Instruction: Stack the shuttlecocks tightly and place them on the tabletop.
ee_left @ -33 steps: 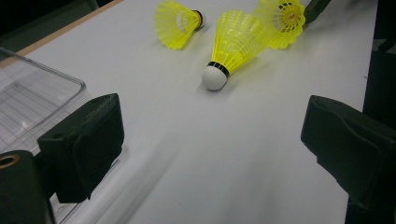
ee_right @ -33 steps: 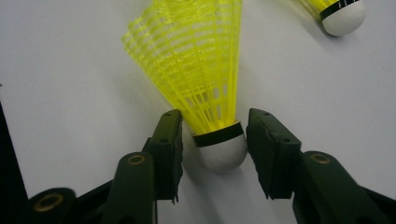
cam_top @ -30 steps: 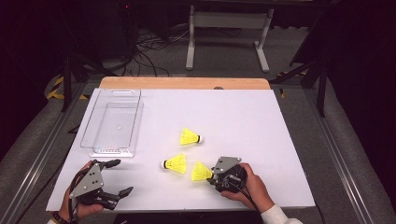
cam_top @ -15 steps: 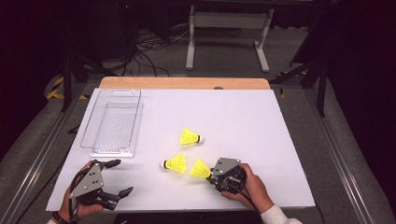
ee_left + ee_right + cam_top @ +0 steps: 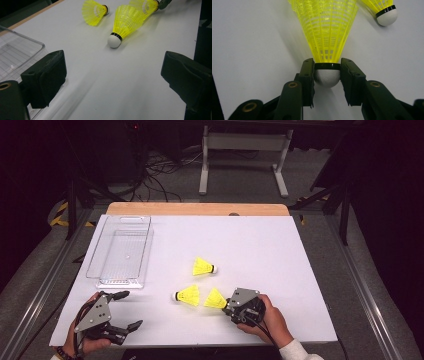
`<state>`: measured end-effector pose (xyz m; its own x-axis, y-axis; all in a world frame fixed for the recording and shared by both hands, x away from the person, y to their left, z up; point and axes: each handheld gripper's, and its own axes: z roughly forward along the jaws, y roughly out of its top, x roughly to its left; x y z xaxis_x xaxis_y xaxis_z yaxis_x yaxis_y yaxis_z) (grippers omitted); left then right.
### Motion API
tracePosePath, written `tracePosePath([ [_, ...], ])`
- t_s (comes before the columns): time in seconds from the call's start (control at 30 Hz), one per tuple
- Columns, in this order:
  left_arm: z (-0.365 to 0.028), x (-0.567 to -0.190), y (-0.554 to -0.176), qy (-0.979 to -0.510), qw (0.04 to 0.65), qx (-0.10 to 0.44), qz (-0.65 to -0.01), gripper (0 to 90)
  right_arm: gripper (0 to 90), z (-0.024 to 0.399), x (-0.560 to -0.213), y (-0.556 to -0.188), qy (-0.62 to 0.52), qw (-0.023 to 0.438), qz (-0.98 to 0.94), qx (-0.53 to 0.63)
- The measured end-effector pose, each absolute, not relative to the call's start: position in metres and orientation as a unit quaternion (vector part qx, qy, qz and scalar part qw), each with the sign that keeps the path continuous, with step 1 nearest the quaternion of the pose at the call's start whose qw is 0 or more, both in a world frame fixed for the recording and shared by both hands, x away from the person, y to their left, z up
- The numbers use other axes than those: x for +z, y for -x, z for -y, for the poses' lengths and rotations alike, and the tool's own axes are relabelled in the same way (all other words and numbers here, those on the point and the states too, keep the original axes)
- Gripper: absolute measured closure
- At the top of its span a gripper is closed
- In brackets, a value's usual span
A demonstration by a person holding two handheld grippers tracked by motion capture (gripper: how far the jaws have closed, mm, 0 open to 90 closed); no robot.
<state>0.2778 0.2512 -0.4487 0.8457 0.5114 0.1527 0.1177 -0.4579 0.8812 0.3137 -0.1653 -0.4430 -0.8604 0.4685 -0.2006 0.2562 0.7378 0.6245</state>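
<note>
Three yellow shuttlecocks with white cork heads lie on the white table. My right gripper (image 5: pixel 229 306) (image 5: pixel 327 75) sits low near the front edge, shut on the cork of the nearest shuttlecock (image 5: pixel 216 299) (image 5: pixel 327 32), whose skirt points left and away. A second shuttlecock (image 5: pixel 188 295) (image 5: pixel 125 22) lies just left of it, and the third (image 5: pixel 203 267) (image 5: pixel 93 12) rests farther back. At the front left my left gripper (image 5: pixel 129 310) (image 5: pixel 112 72) is held open with bare table between its jaws, pointing toward the shuttlecocks.
A clear plastic tray (image 5: pixel 122 255) (image 5: pixel 15 50) stands empty at the left side of the table, just beyond the left gripper. A wooden strip (image 5: pixel 200 209) runs along the far edge. Dark floor, cables and a stand lie beyond.
</note>
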Motion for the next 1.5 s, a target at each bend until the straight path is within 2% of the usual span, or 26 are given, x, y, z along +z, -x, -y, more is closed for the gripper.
tracePosePath([
  [0.5,-0.2525,-0.4479,-0.2776,-0.827,0.486,0.207,-0.191,7.6,64.9,0.1652,-0.4470,-0.3153,-0.202,0.173,-0.917,0.297],
  [0.93,-0.2531,-0.4473,-0.2773,-0.825,0.489,0.209,-0.191,8.5,65.0,0.1724,-0.4457,-0.3208,-0.239,0.202,-0.906,0.286],
  [1.47,-0.2534,-0.4466,-0.2765,-0.823,0.494,0.207,-0.188,8.7,64.5,0.1723,-0.4475,-0.3214,-0.252,0.192,-0.906,0.281],
  [1.5,-0.2534,-0.4467,-0.2768,-0.823,0.494,0.207,-0.189,8.7,62.1,0.1719,-0.4474,-0.3211,-0.253,0.190,-0.906,0.281],
])
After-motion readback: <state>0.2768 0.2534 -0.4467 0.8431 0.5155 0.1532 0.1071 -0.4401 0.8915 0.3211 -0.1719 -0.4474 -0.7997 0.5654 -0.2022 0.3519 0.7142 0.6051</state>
